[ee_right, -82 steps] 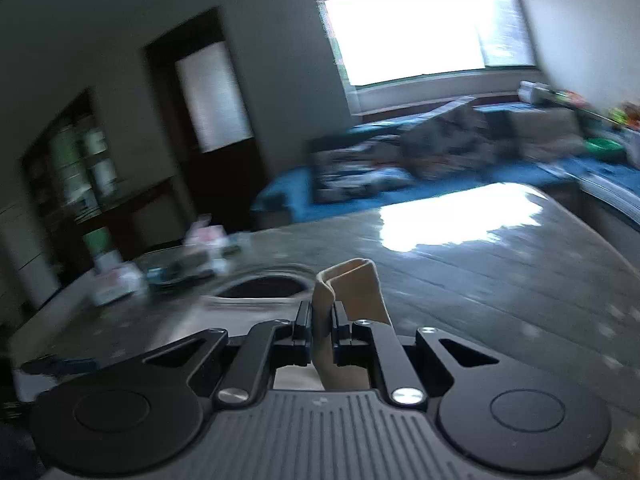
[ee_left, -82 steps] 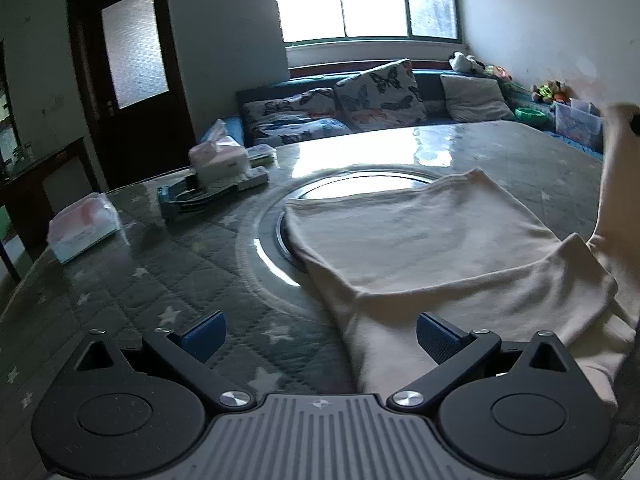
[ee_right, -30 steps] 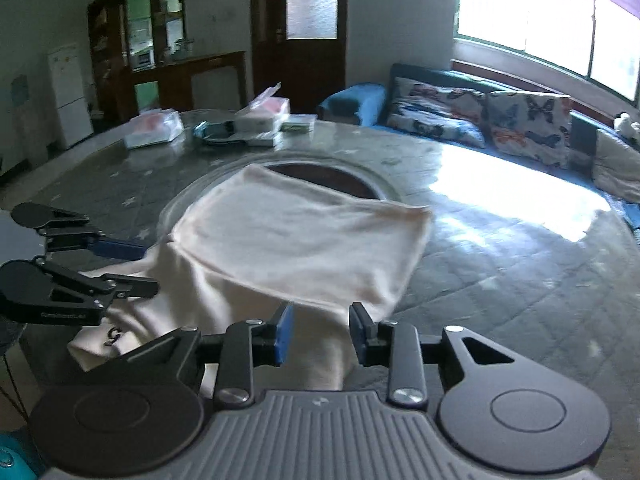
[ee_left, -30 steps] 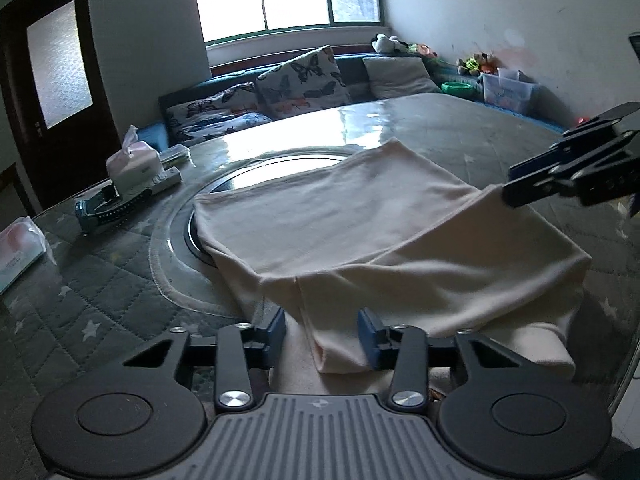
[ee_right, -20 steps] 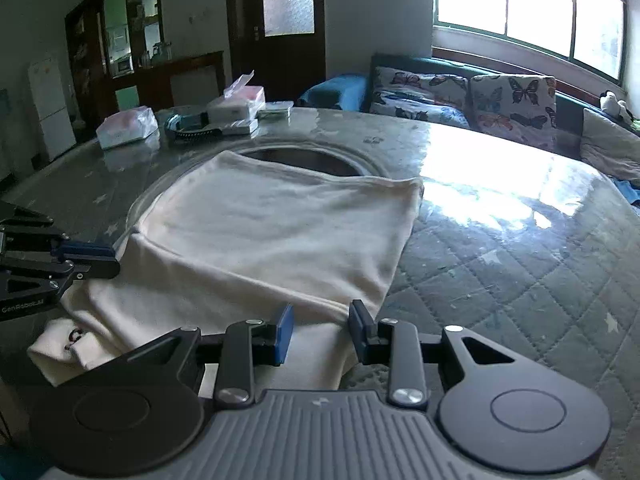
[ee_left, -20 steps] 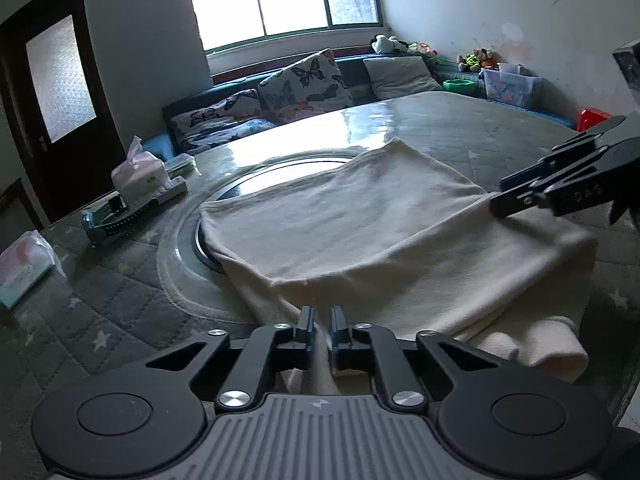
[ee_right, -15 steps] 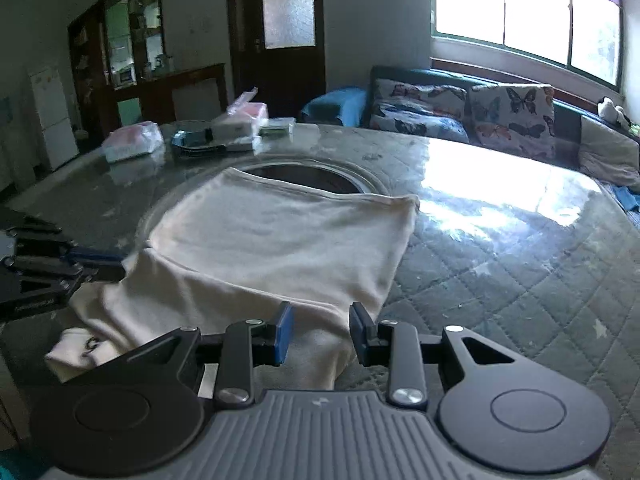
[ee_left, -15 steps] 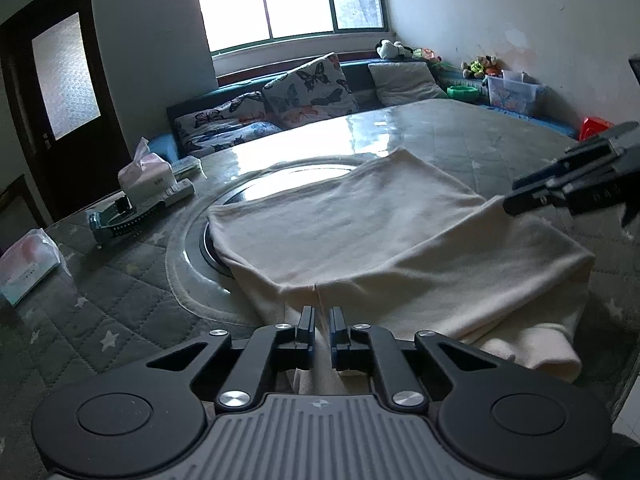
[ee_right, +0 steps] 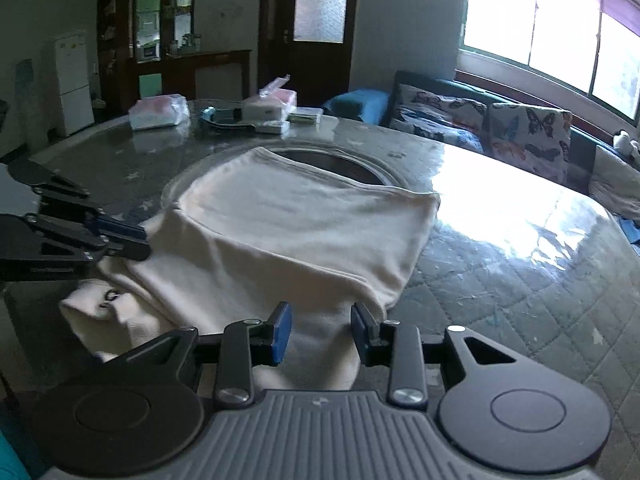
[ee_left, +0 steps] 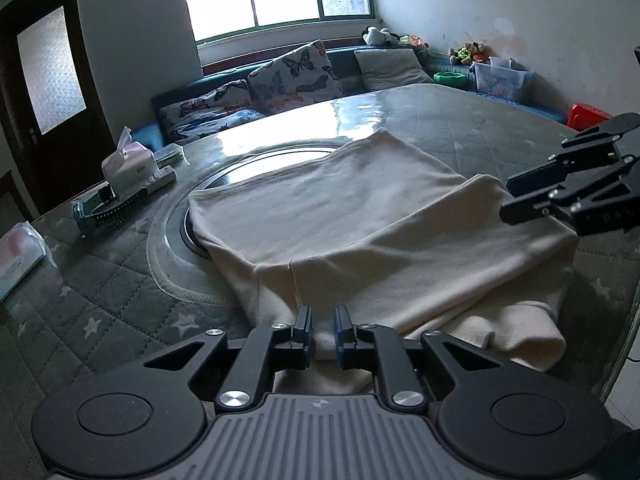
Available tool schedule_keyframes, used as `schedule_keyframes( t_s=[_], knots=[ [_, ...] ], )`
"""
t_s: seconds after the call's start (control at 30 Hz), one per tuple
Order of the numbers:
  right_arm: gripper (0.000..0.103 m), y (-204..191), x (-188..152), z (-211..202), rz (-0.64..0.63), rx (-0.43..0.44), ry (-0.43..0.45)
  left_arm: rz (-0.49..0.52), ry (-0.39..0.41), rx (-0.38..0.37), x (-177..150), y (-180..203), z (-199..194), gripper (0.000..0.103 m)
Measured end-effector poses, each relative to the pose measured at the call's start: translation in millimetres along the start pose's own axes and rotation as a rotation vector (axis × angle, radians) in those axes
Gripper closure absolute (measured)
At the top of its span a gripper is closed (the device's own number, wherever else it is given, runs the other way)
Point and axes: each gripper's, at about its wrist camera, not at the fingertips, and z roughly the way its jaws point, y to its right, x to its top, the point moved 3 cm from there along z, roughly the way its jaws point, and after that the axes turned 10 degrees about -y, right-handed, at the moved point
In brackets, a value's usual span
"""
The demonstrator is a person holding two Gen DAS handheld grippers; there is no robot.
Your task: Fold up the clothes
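A cream garment [ee_left: 360,216] lies partly folded on the round table, its near part hanging over the front edge; it also shows in the right wrist view [ee_right: 288,236]. My left gripper [ee_left: 322,330] is shut on the garment's near edge. It appears at the left of the right wrist view [ee_right: 136,240], closed on the cloth. My right gripper [ee_right: 320,328] is open, its fingers either side of the garment's right near edge, holding nothing. It shows at the right of the left wrist view [ee_left: 516,200], above the cloth's right side.
The table [ee_left: 480,128] has a quilted star cover and a glass turntable [ee_left: 256,160]. Tissue boxes [ee_left: 128,164], a pack [ee_left: 20,256] and a blue tool [ee_left: 104,210] stand at its far left. A sofa with cushions [ee_left: 292,76] lies behind.
My right gripper let go of the cloth it held aloft and now sits open at the garment's near edge. My left gripper closed on the near edge.
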Motion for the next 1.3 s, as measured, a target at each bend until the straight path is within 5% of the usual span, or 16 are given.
schedule_keyframes(
  t_s=[0.07,0.2,0.3,0.57,1.0,1.3],
  knots=[
    [0.063,-2,-2,2,-0.006,0.001,-0.009,-0.005,-0.005,-0.001,1,-1,0,0.088],
    [0.056,-6,-6,6,-0.019,0.004,-0.022,0.005,-0.003,0.004,0,-1,-6,0.063],
    [0.051,-8,-3,-1,-0.028,0.004,0.001,0.030,0.010,0.008,0,2,-12,0.056],
    [0.050,-13,-9,11,-0.042,-0.004,-0.022,0.097,0.016,0.024,-12,5,-27,0.052],
    [0.045,-14,-13,2,-0.047,-0.007,-0.024,0.349,0.042,0.017,-52,25,-51,0.048],
    [0.039,-17,-11,-5,-0.071,-0.006,-0.032,0.404,0.053,0.000,-58,25,-57,0.048]
  ],
)
